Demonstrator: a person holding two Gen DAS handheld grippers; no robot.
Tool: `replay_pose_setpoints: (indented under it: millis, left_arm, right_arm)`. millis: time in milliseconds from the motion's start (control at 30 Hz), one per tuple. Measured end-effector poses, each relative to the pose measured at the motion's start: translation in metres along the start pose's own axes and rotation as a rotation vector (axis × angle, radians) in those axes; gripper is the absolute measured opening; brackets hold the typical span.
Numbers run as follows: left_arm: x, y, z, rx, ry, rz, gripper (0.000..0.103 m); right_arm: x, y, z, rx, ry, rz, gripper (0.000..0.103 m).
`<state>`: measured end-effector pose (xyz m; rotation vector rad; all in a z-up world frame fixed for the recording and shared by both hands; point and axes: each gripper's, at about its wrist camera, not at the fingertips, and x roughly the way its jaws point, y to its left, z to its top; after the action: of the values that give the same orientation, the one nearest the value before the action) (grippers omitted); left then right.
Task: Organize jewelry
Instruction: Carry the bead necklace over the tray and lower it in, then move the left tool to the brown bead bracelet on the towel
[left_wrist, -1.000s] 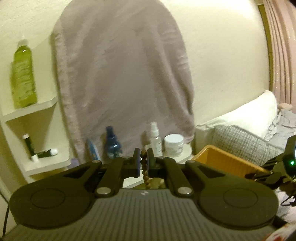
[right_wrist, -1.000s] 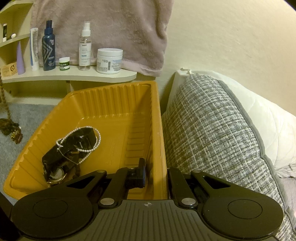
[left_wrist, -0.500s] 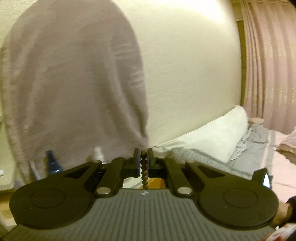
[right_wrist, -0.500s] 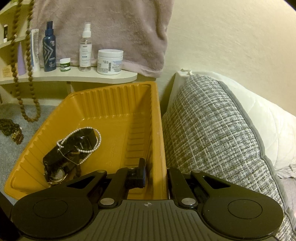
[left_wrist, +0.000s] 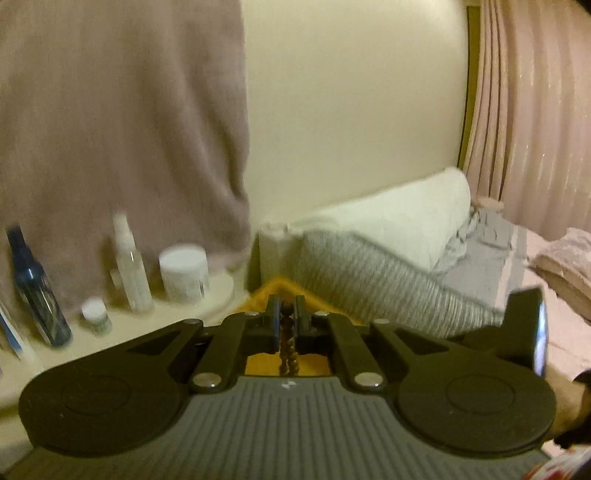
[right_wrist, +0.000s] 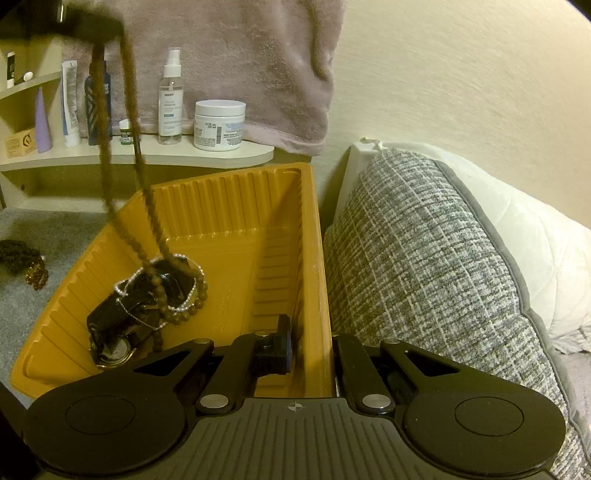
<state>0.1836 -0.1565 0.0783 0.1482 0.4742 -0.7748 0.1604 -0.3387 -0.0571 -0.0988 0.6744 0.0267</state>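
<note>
My left gripper (left_wrist: 287, 319) is shut on a brown wooden bead necklace (left_wrist: 286, 347) that hangs below it. In the right wrist view the necklace (right_wrist: 147, 199) hangs from the left gripper (right_wrist: 94, 26) at the top left, and its lower end rests in the orange tray (right_wrist: 236, 206) on a pearl bracelet (right_wrist: 181, 284) and a black watch (right_wrist: 122, 314). My right gripper (right_wrist: 310, 350) is open, with its fingers either side of the tray's right wall. Another dark piece of jewelry (right_wrist: 22, 258) lies on the grey carpet left of the tray.
A shelf (right_wrist: 155, 155) behind the tray holds a spray bottle (right_wrist: 170, 99), a white jar (right_wrist: 219, 123) and tubes. A mauve towel (right_wrist: 229, 59) hangs above. A grey woven cushion (right_wrist: 424, 258) and white pillow (right_wrist: 535, 240) press on the tray's right side.
My left gripper has carried the bead necklace rightward over the orange tray and lowered it, so its end now lies on the jewelry in the tray. The right gripper has not moved.
</note>
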Motion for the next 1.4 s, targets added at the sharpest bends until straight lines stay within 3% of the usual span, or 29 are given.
replay_pose_setpoints:
  millis: [267, 667, 800, 933, 1200, 1400]
  left_arm:
    - [0.026, 0.0, -0.041, -0.027, 0.111, -0.026, 0.006]
    - [0.035, -0.025, -0.075, -0.009, 0.182, -0.047, 0.006]
    - [0.029, -0.021, -0.083, -0.012, 0.18, -0.01, 0.02]
    - [0.014, -0.012, -0.09, -0.023, 0.157, 0.06, 0.026]
    - [-0.026, 0.016, -0.123, -0.081, 0.127, 0.288, 0.038]
    - [-0.042, 0.036, -0.157, -0.156, 0.164, 0.414, 0.039]
  right_arm:
    - [0.002, -0.001, -0.001, 0.002, 0.005, -0.001, 0.006]
    - [0.003, -0.002, -0.002, 0.002, 0.008, -0.001, 0.006]
    - [0.003, -0.003, -0.003, 0.003, 0.008, -0.001, 0.006]
    - [0.003, -0.002, -0.003, 0.006, 0.007, -0.002, 0.006]
    - [0.002, -0.003, -0.003, 0.007, 0.006, -0.001, 0.006]
    - [0.003, -0.004, -0.002, 0.005, 0.011, -0.002, 0.006]
